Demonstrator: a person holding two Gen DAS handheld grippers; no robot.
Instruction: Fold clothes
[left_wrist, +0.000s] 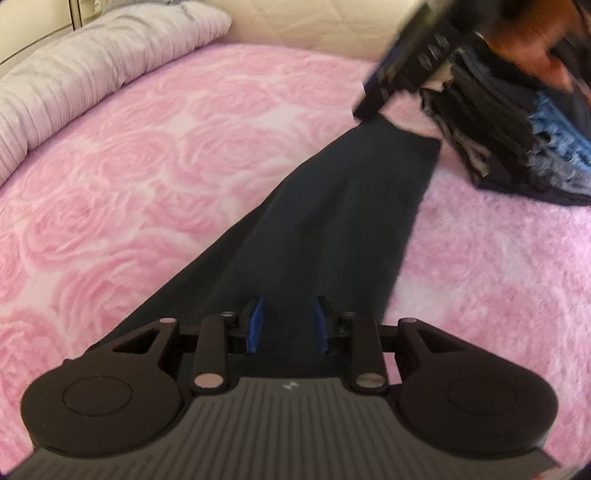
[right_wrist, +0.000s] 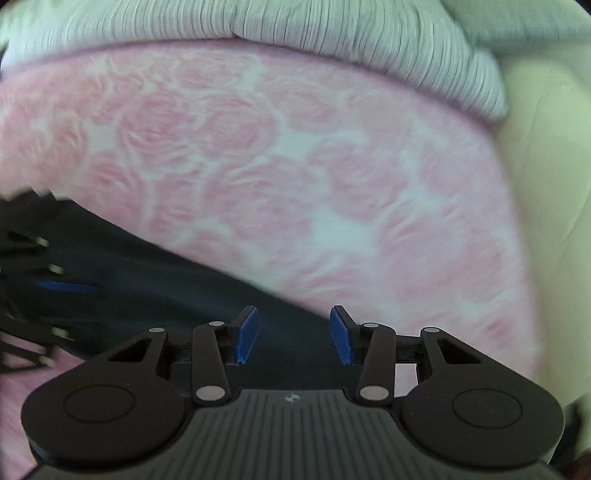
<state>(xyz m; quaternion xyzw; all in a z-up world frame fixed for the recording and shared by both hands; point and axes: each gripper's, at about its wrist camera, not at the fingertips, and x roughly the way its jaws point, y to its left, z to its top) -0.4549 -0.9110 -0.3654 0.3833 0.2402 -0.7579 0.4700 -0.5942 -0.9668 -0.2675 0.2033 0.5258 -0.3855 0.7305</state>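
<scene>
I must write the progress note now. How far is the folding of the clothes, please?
Done: a pile of folded dark and blue clothes lies on the pink blanket. In hand: a long dark garment lies stretched flat; the left gripper is open above its near end, the right gripper open above its far end. Neither seems to pinch it. Left: this garment is not yet folded or stacked.

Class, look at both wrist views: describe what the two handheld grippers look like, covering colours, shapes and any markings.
Both the left gripper and right gripper are black, with blue pads, silver pivot pins, two round discs either side, and a ribbed grey body bearing a small logo.
</scene>
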